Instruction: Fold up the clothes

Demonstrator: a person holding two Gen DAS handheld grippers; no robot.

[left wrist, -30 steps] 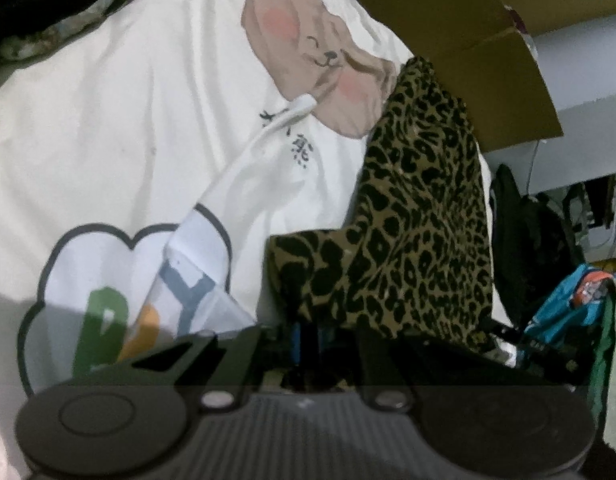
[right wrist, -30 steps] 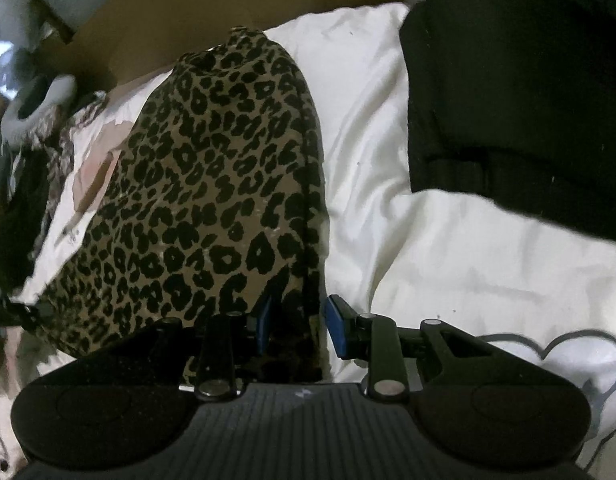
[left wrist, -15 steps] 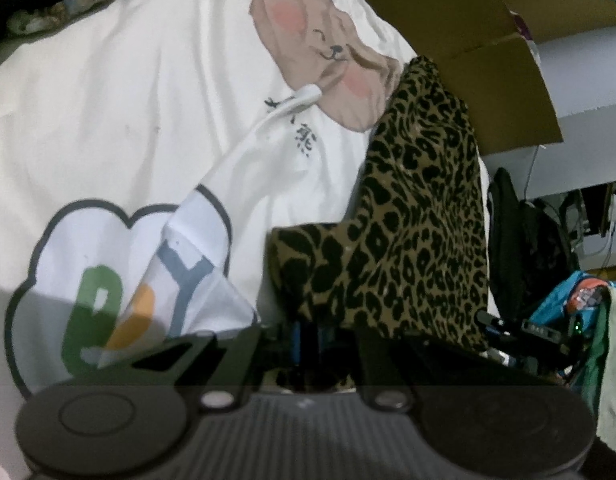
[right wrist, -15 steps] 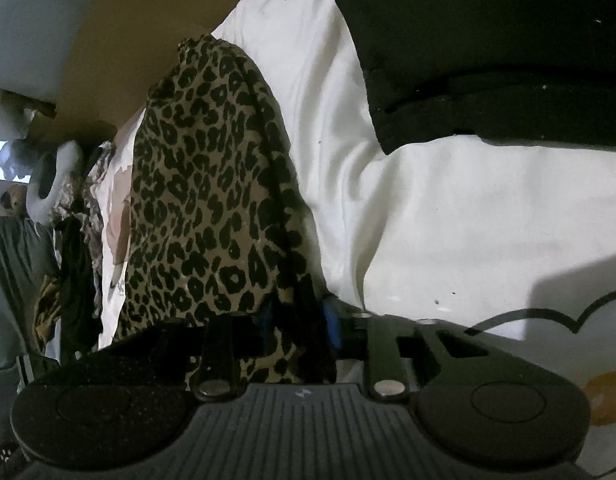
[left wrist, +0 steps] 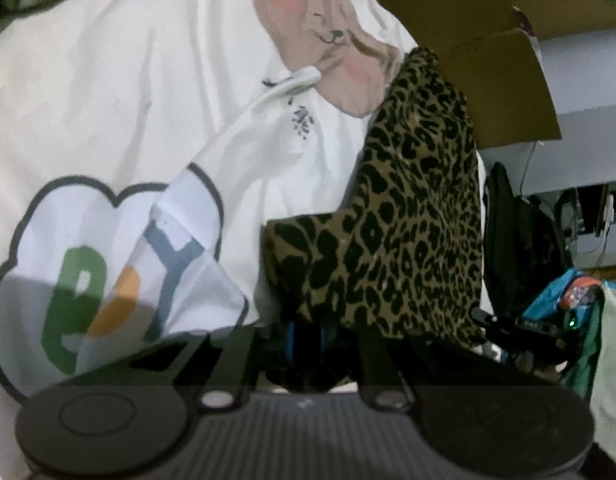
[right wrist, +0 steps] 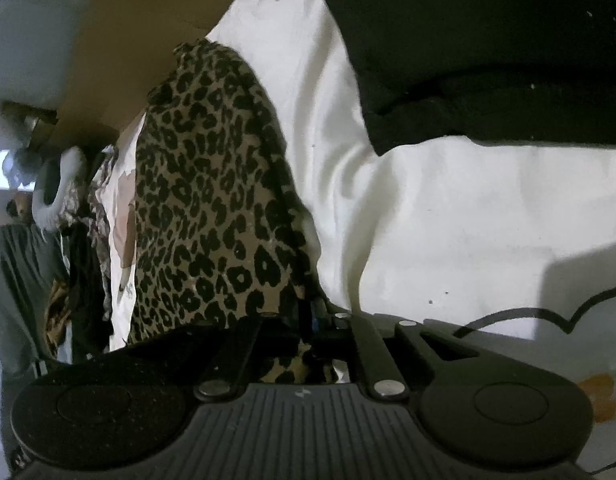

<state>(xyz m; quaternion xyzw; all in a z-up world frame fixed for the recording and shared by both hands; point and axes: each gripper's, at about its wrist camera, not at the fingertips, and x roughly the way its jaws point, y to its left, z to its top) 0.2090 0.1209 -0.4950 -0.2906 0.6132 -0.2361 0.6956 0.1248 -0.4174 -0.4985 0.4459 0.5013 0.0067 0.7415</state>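
A leopard-print garment [left wrist: 412, 220] lies stretched along a white cartoon-print bed sheet [left wrist: 107, 80]. Its near corner is folded over and runs down into my left gripper [left wrist: 305, 334]. The blue pads still have that fabric between them, and the jaws are opening. In the right wrist view the same garment [right wrist: 211, 200] rises from my right gripper [right wrist: 312, 316], which is shut on its dark edge. The cloth bunches under the fingers and hides the pads.
A black garment [right wrist: 488, 48] lies folded on the sheet at the upper right. Brown cardboard [left wrist: 488, 60] stands behind the bed. A white printed cloth [left wrist: 179, 248] lies left of the leopard corner. Piled clothes [left wrist: 568, 300] fill the space off the bed's edge.
My right gripper has shut on the leopard garment's edge and rolled, tilting its view. The left gripper stays in place on the folded corner.
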